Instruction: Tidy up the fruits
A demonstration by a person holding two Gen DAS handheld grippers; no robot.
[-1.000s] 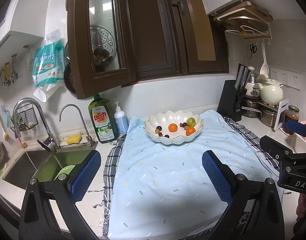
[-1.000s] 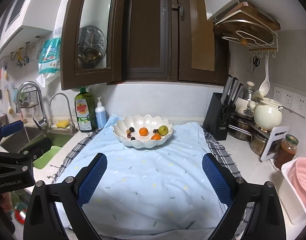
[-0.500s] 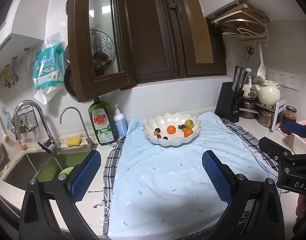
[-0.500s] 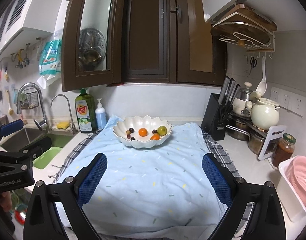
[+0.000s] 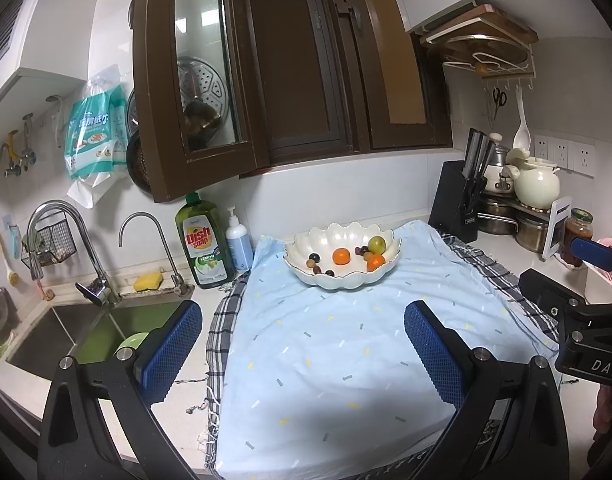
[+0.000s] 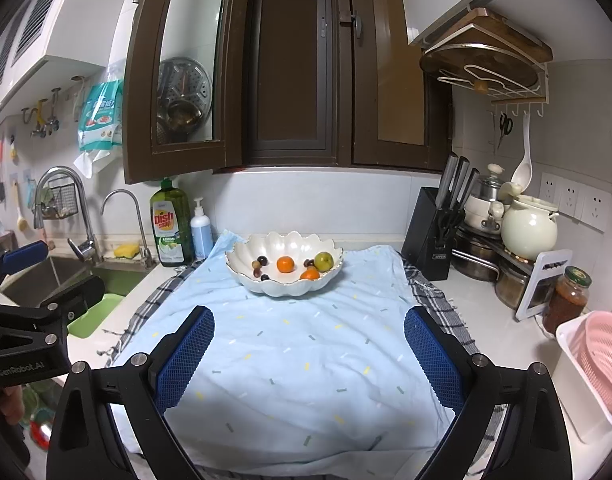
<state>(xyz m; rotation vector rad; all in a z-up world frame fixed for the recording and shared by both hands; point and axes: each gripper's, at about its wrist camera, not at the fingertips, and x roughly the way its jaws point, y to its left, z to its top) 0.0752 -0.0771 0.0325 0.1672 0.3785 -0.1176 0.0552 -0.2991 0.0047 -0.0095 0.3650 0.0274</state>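
1. The left gripper (image 5: pixel 301 344) and right gripper (image 6: pixel 308 346) hung with fingers spread wide, grasping nothing, well short of the fruit.
2. The fruit lay in the scalloped white bowl (image 6: pixel 293 285) at the far end of the blue cloth (image 6: pixel 289 364).
3. Small dark grapes (image 6: pixel 261 261) could slip between the pads.
4. A nudged bowl could slide on the loose cloth, rolling the oranges (image 6: pixel 285 264).

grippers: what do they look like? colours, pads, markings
Both match: matte black frames with silver bolts, and two fingers faced with blue cross-hatched pads. The left gripper reads "GenRobot.AI" in white; the right gripper shows "DAS", cut off at the frame edge. No cables or sleeves visible.
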